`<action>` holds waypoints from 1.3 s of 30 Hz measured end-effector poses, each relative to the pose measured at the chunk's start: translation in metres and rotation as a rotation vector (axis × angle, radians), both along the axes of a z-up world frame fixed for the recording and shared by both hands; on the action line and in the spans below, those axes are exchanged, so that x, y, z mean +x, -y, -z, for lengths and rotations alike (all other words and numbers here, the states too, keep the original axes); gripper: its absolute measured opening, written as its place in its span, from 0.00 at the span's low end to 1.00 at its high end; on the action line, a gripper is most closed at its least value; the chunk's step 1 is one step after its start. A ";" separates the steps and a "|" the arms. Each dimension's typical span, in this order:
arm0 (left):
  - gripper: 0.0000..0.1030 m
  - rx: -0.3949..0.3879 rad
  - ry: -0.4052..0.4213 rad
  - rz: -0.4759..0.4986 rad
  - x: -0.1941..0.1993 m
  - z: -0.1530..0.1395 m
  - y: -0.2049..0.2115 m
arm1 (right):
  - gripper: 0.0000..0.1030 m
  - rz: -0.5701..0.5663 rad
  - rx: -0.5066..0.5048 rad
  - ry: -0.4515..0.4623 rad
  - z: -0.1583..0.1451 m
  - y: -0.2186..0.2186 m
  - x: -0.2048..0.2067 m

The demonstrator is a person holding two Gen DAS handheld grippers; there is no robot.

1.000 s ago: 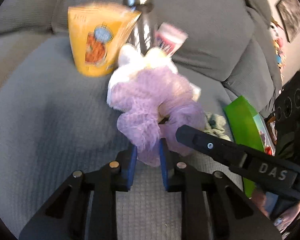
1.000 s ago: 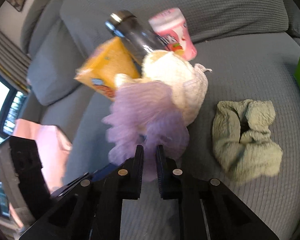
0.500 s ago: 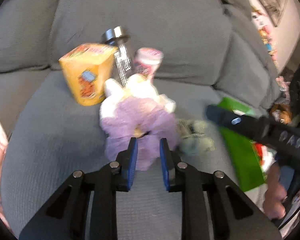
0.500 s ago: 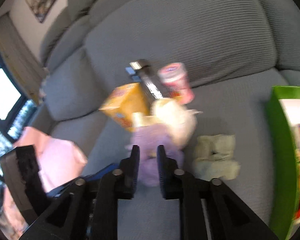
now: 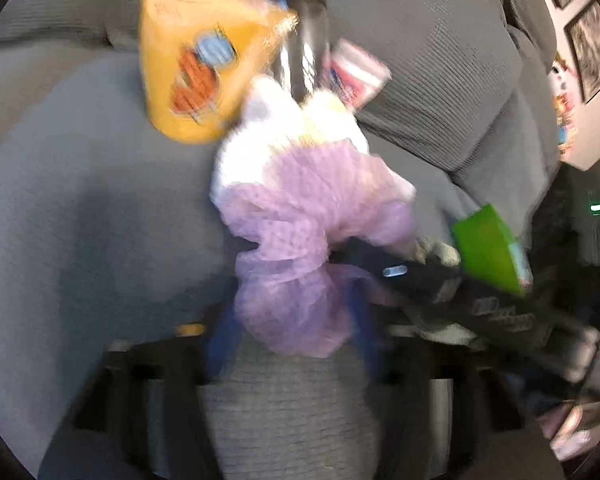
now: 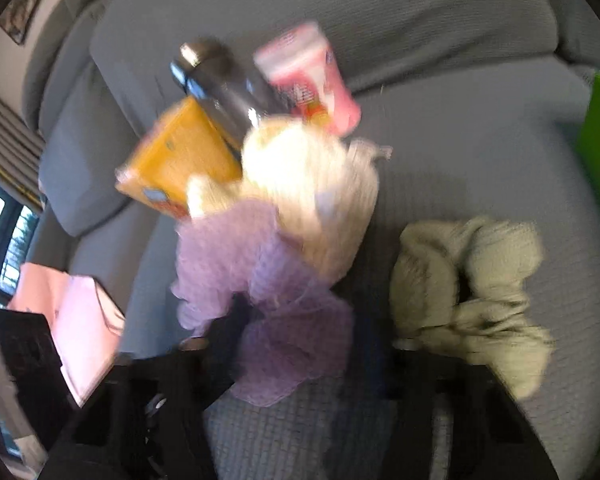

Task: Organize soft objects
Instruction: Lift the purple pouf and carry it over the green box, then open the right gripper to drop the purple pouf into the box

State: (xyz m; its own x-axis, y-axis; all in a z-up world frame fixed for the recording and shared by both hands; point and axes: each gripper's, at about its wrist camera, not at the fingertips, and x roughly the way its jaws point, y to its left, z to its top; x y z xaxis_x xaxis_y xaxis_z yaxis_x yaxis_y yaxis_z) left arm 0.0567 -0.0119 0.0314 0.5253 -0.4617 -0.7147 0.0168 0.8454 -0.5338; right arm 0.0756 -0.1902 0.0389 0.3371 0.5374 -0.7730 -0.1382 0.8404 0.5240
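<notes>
Both our left gripper (image 5: pixel 292 320) and right gripper (image 6: pixel 296 344) seemingly straddled the frilly purple mesh scrunchie (image 5: pixel 312 240), their grip lost in blur; the crumpled pale-green cloth (image 6: pixel 472 292) lay unsorted to its right.

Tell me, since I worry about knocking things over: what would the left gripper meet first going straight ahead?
Probably the purple mesh pouf between the left gripper fingers, then the white plush behind it. Blur leaves depth unclear.

Looking forward along each gripper's fingers from close above a grey sofa seat (image 5: pixel 80 240), both blurred, sharing the purple mesh puff (image 5: pixel 300 240) (image 6: pixel 276 304), with the right wrist view angled from further right.
</notes>
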 end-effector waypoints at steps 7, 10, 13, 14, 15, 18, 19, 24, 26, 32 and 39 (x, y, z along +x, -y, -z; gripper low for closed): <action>0.09 0.061 0.126 0.031 -0.022 -0.027 0.013 | 0.10 -0.031 0.044 0.036 -0.021 0.003 -0.022; 0.10 0.046 0.199 0.028 -0.037 -0.050 0.014 | 0.10 -0.034 0.091 0.101 -0.047 0.013 -0.035; 0.10 0.038 0.268 0.032 -0.050 -0.076 0.016 | 0.10 -0.038 0.123 0.179 -0.075 0.021 -0.050; 0.10 0.041 0.288 0.034 -0.053 -0.086 0.021 | 0.10 -0.038 0.132 0.202 -0.083 0.025 -0.054; 0.10 0.046 0.307 0.038 -0.058 -0.096 0.025 | 0.10 -0.035 0.142 0.225 -0.091 0.030 -0.059; 0.10 0.059 0.342 0.055 -0.059 -0.119 0.045 | 0.10 -0.003 0.161 0.275 -0.112 0.048 -0.067; 0.10 0.064 0.351 0.061 -0.060 -0.122 0.050 | 0.10 0.012 0.165 0.287 -0.117 0.055 -0.069; 0.11 0.093 0.403 0.135 -0.053 -0.144 0.098 | 0.10 0.106 0.206 0.323 -0.131 0.103 -0.074; 0.11 0.097 0.418 0.161 -0.046 -0.150 0.116 | 0.10 0.152 0.208 0.352 -0.135 0.122 -0.079; 0.11 0.096 0.436 0.256 -0.042 -0.159 0.173 | 0.10 0.300 0.238 0.402 -0.134 0.189 -0.091; 0.11 0.112 0.435 0.363 -0.027 -0.154 0.239 | 0.10 0.466 0.246 0.433 -0.127 0.241 -0.097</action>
State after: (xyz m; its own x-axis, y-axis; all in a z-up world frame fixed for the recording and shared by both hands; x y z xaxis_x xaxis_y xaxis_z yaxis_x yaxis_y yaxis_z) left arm 0.0294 -0.2508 0.1856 0.6038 -0.6009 -0.5237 0.5141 0.7957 -0.3203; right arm -0.0211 -0.4308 0.1655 0.8274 0.4040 -0.3900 -0.0310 0.7263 0.6867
